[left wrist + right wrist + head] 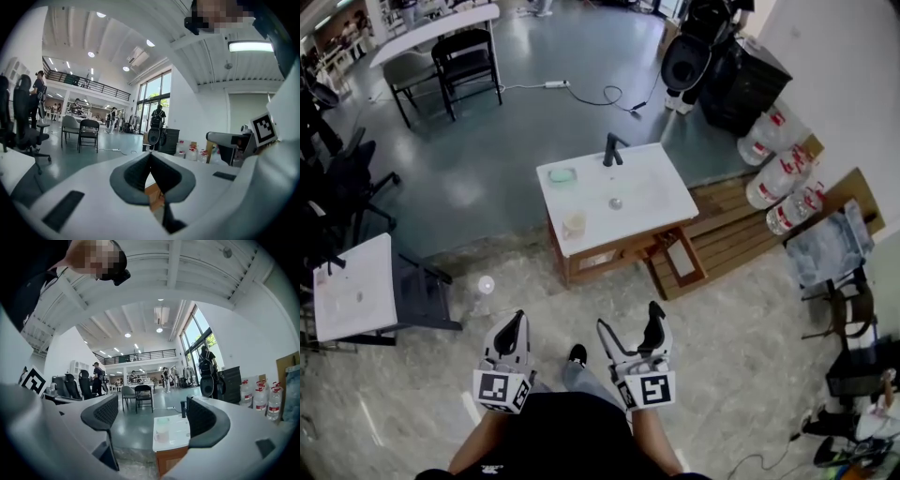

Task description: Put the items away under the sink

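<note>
A white sink counter (647, 211) on a wooden cabinet stands ahead of me, with a black faucet (612, 150). On it sit a green dish (562, 175) at the far left and a pale cup (574, 225) near the front left corner. The right gripper view shows the same counter (178, 433) and cup (161, 434) between its jaws, far off. My left gripper (519, 322) is shut with nothing in it. My right gripper (628, 319) is open and empty. Both are held near my body, well short of the sink.
A cabinet door (680, 258) lies open on the wooden pallet (741, 230) right of the sink. Water bottles (783, 173) lean by the wall. A second white counter (352, 286) and a small bottle (485, 286) are at left. Chairs (469, 61) stand far back.
</note>
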